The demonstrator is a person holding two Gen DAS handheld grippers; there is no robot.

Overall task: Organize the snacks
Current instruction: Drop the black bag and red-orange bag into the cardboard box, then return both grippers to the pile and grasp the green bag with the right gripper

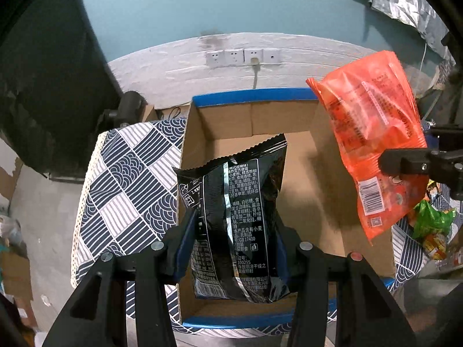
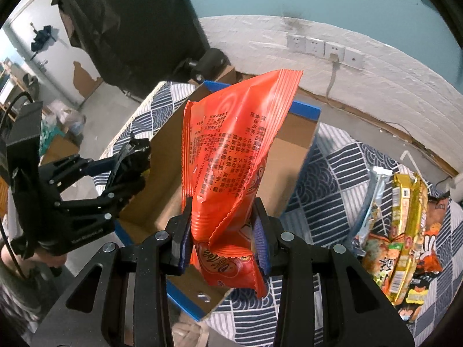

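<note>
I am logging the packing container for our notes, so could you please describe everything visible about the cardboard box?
The cardboard box is brown corrugated board, open-topped, with blue tape along its rim edges. It sits on the blue-and-white patterned cloth, near the wall. What shows of its inside looks bare; the floor is partly hidden. The black packet, gripped by the left gripper, hangs over its opening; the orange packet in the right gripper is above its rim. Neither visibly touches it.

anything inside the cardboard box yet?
The cardboard box shows only bare floor and walls. The black packet in the left claw and the orange packet in the right claw hide part of its floor.
</note>
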